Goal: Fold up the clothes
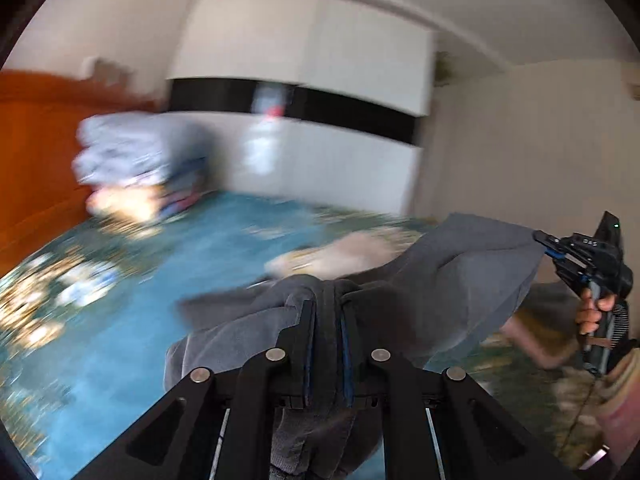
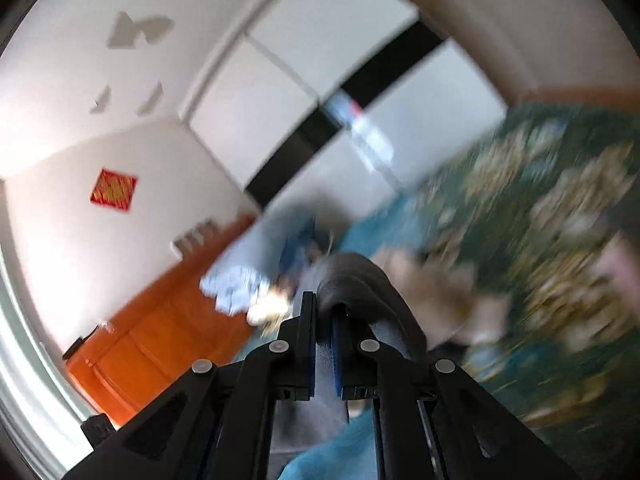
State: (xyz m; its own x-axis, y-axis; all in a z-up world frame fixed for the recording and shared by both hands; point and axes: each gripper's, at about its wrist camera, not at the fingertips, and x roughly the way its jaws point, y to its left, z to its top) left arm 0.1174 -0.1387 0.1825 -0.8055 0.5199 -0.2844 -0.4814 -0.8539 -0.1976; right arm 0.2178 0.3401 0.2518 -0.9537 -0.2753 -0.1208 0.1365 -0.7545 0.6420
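A grey garment (image 1: pixel 460 280) hangs stretched in the air above the bed. My left gripper (image 1: pixel 326 308) is shut on one bunched edge of it, low in the left wrist view. My right gripper (image 1: pixel 550 246) shows at the right of that view, held in a hand and pinching the garment's other end. In the right wrist view my right gripper (image 2: pixel 324 308) is shut on a dark fold of the grey garment (image 2: pixel 360 280). Both views are blurred by motion.
The bed has a teal floral cover (image 1: pixel 200 264). A stack of folded pale blue clothes (image 1: pixel 136 152) lies by the orange wooden headboard (image 1: pixel 36 152). A beige garment (image 1: pixel 340 252) lies on the bed behind the grey one. A white wardrobe (image 1: pixel 320 80) stands beyond.
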